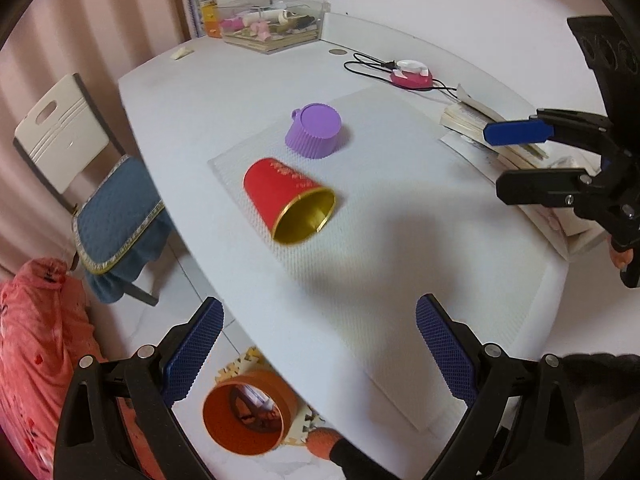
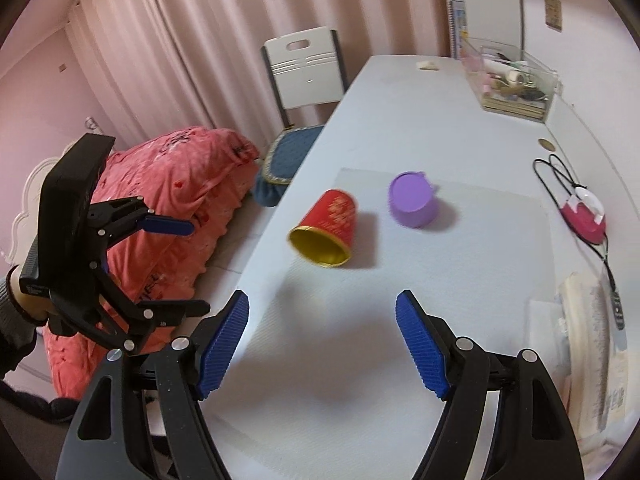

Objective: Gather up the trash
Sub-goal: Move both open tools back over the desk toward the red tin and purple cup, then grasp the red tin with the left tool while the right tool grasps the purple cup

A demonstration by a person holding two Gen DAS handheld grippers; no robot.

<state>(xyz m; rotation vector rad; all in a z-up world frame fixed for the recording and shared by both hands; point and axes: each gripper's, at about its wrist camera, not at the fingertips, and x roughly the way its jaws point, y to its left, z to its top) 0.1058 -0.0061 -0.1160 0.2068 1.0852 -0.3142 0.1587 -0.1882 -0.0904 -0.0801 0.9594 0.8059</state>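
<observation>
Red cup (image 2: 326,232) lies on its side mid-frame, gold mouth toward the right gripper (image 2: 322,344), which is nearer, jaws apart, holding nothing.

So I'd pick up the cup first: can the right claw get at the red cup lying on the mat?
Probably yes. The right claw is open and empty, and only bare mat lies between it and the red cup.
</observation>
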